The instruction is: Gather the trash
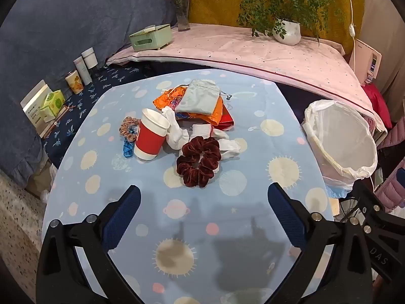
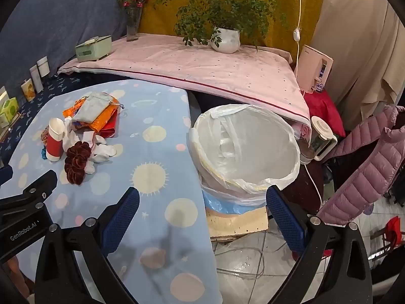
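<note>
Hovering over tabletop near edge, left gripper spread wide, empty. Right gripper wide, empty, at right edge. Paper cup, wrappers mid-table; lined bin beside right edge.

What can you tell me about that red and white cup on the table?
The cup looks like paper: white with a wide red sleeve round its middle, no lid, open mouth up. It stands upright but leans slightly, on the blue cloth at the left of the pile. White socks press against its right side, and small scrunchies lie against its left. Neither gripper touches it.
</note>
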A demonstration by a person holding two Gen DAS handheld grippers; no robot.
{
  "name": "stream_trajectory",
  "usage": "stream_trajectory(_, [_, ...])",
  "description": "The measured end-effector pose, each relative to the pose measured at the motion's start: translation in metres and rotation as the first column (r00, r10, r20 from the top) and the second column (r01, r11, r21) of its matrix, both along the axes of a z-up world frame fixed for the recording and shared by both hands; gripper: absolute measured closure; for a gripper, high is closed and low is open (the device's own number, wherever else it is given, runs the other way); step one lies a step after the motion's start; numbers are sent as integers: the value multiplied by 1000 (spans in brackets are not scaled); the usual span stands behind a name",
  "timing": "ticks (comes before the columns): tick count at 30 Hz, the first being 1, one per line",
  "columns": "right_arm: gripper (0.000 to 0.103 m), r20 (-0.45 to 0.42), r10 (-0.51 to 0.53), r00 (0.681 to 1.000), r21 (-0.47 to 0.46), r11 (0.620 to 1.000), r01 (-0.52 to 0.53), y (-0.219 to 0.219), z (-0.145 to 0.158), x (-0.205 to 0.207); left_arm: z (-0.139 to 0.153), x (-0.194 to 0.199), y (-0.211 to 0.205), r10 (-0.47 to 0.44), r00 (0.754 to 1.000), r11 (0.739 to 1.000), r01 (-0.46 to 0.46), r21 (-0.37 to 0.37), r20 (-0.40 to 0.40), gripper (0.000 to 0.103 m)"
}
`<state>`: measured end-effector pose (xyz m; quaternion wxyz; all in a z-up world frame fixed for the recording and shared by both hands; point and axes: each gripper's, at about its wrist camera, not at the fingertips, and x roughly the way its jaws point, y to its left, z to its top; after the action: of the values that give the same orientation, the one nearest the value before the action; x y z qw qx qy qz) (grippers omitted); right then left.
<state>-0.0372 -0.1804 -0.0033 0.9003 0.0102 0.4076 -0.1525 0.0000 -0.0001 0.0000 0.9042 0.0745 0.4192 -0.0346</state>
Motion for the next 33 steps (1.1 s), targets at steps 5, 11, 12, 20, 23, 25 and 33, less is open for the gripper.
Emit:
stream_trajectory(5, [7,5,0,1000,2,1000,0,1,1,-1,0,0,0,-1,1000,1000,1,-14,-9,7])
stream_trajectory(11, [7,5,0,1000,2,1000,0,0,3,-2,0,1,0,-2,1000,1000,2,-17,-6,7])
stream_trajectory(12, [7,4,0,1000,1,1000,0,-1,3,-3,0,0,0,-3,1000,1000,3,-17,-5,7])
stream_trajectory(20, [7,3,-1,1000,-1,1000,1,0,3,-3,1,2,-3,-2,1000,1000,2,-16,-2,7])
stream_trajectory(23, [7,2,0,1000,0,1000,0,2,3,-3,0,-2,-11,-7,1000,1000,7,-20,-5,7])
stream_trajectory(25, [7,1,1,1000,1,1000,-1,2,3,-3,-1,-2,-13,-5,1000,1000,5,-22,-8,7])
stream_trajectory(33, [7,1,-3,1000,-4,1000,3,-3,3,-3,3,-4,-2,-18,1000,999,18,-41,-7,7])
